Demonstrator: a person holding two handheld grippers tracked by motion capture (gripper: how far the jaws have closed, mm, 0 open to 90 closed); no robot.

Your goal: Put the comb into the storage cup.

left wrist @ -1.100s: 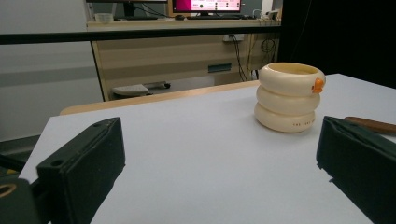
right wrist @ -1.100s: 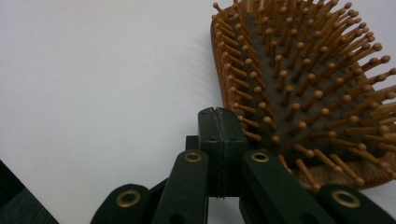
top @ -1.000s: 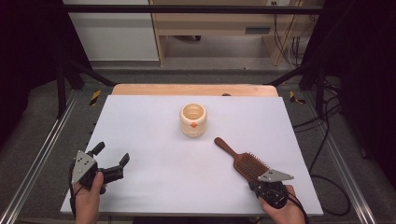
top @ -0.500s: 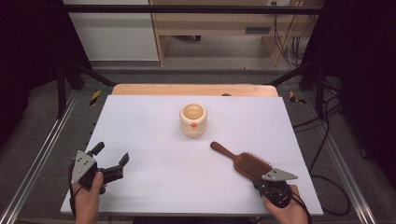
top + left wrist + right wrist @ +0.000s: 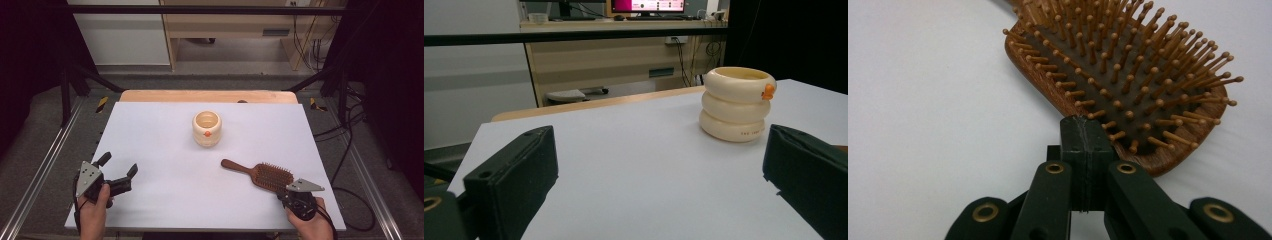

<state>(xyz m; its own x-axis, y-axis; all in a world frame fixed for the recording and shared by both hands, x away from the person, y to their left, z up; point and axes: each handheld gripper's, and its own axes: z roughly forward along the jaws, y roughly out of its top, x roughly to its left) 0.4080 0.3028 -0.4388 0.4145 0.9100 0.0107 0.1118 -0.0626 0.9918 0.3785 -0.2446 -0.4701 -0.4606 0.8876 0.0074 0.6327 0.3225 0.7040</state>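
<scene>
A wooden hairbrush (image 5: 270, 176) lies bristles up on the white table (image 5: 150, 130) at the near right, its handle pointing left. My right gripper (image 5: 287, 193) is shut with nothing between its jaws. In the right gripper view the joined tips (image 5: 1085, 135) touch the near rim of the hairbrush (image 5: 1128, 65). A cream ringed cup (image 5: 206, 129) with an orange knob stands upright at the table's middle. My left gripper (image 5: 120, 164) rests open at the near left, apart from everything. The left gripper view has the cup (image 5: 736, 105) far ahead, to the right between the jaws (image 5: 659, 170).
A wooden strip (image 5: 207, 96) runs along the table's far edge. Metal frame rails (image 5: 45, 165) flank both sides, with cables (image 5: 345, 150) on the floor at the right. A cabinet (image 5: 225, 25) stands beyond the table.
The hairbrush has turned: its handle swung nearer and leftward, and it now lies flatter across the table. The right gripper shifted slightly right. The left gripper kept still.
</scene>
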